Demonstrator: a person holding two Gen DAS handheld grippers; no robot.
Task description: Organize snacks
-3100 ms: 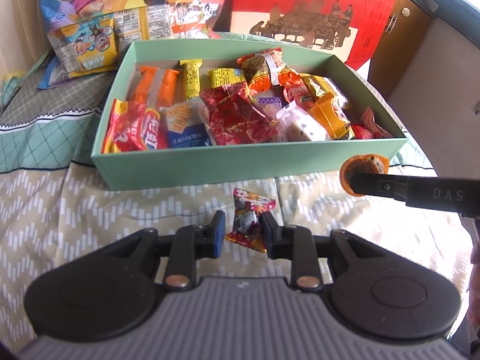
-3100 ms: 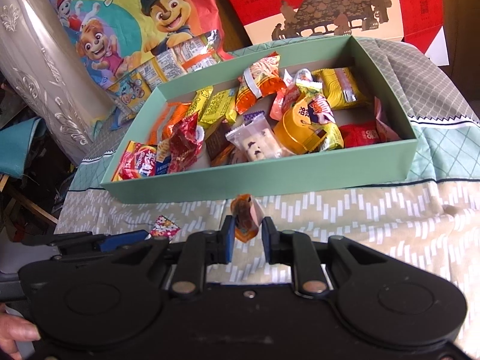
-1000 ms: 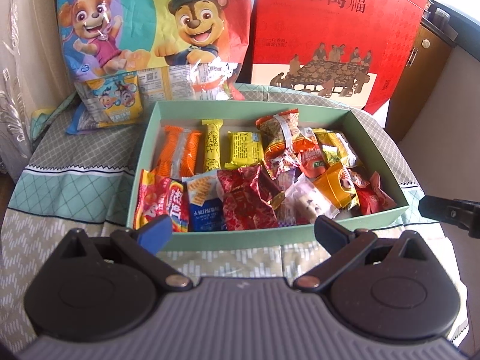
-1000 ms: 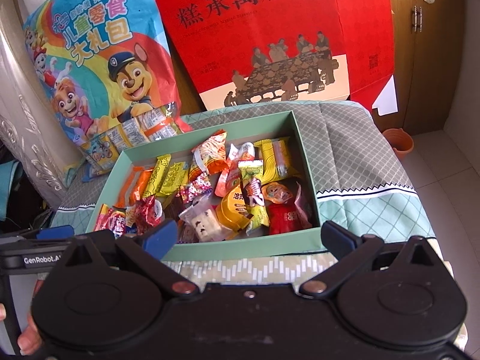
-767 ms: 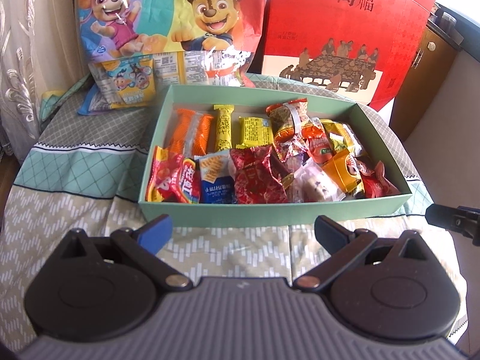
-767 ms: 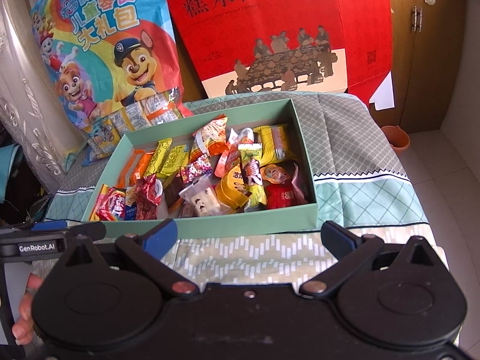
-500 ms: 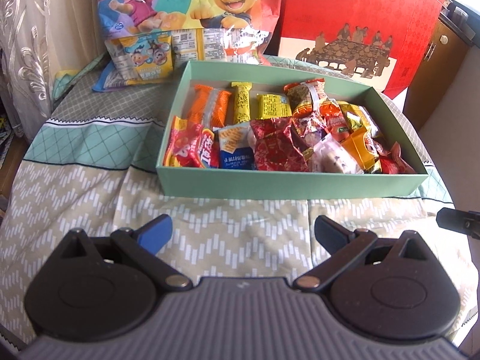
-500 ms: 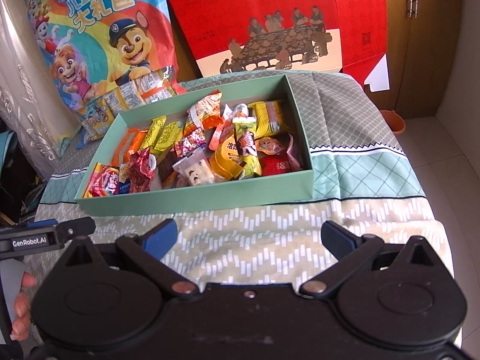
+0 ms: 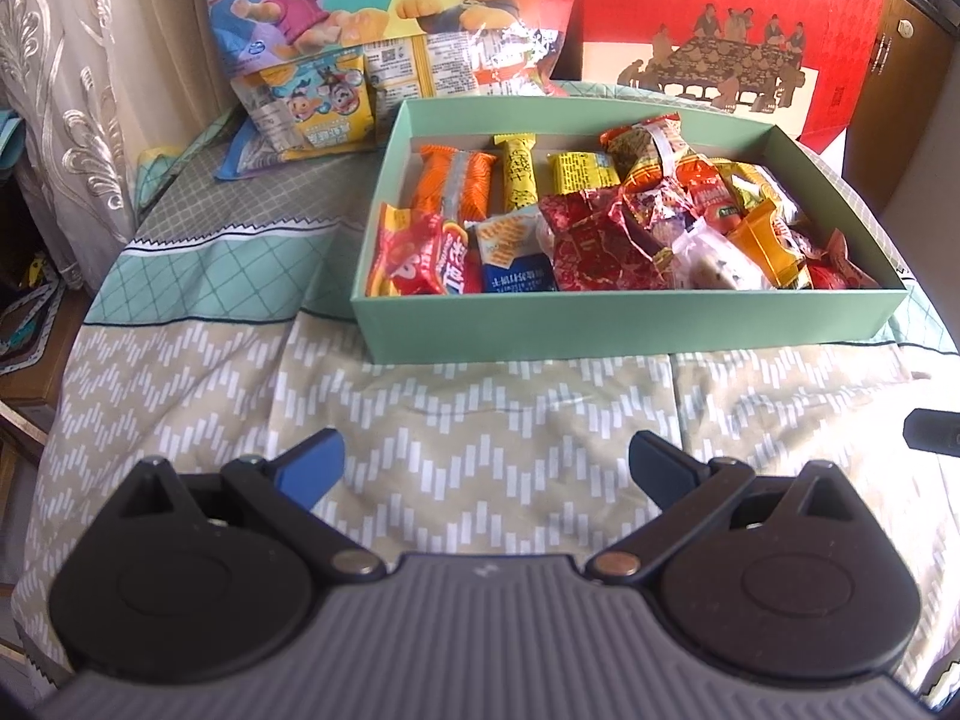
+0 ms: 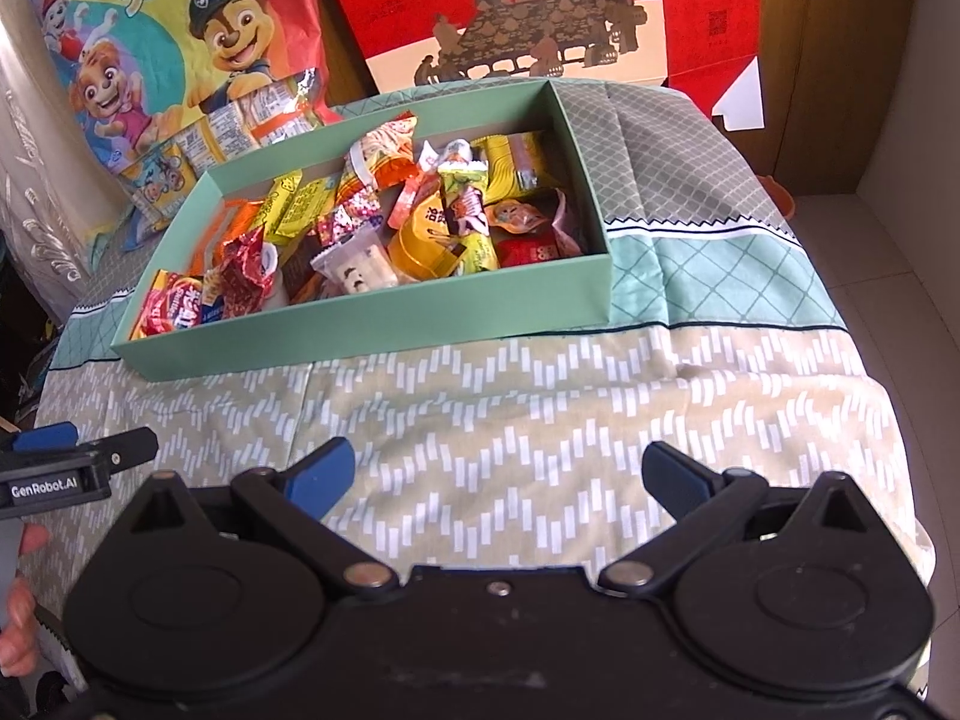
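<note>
- The left tool (image 9: 485, 468) hangs over the zigzag-patterned cloth (image 9: 480, 414), its blue-tipped fingers spread wide and holding nothing.
- The right tool (image 10: 498, 474) is the same: splayed wide, empty, above the same cloth on the bench. A person's fingertips (image 10: 18, 612) show at the lower left edge of the right wrist view.
- No loose snack lies on the bare cloth between the tools and the box in either view, so the tidying looks close to done. The sensible step is to check before reaching again.
- If a piece does turn up, keep the fingers wide until they straddle the wrapper, then close on its crimped end, not the soft middle.
- The mint-green box (image 9: 624, 324) sits just beyond the zigzag band, its near wall facing the tools. Carry anything over that wall rather than nudging it, since the light card box would probably slide.
- Inside, the left half is fairly orderly: the red packet (image 9: 420, 255), the blue packet (image 9: 516, 267) and the orange bar (image 9: 456, 183) lie flat.
- The right half is heaped. The yellow-orange pouch (image 10: 426, 240) and the small red pack (image 10: 531, 252) crowd the corner, so the left half has more room.
- Behind the box stand the cartoon-dog snack bag (image 10: 180, 42) and the red gift bag (image 10: 540, 12). Whether the small packets at the bag's foot belong to the job, I cannot tell.
</note>
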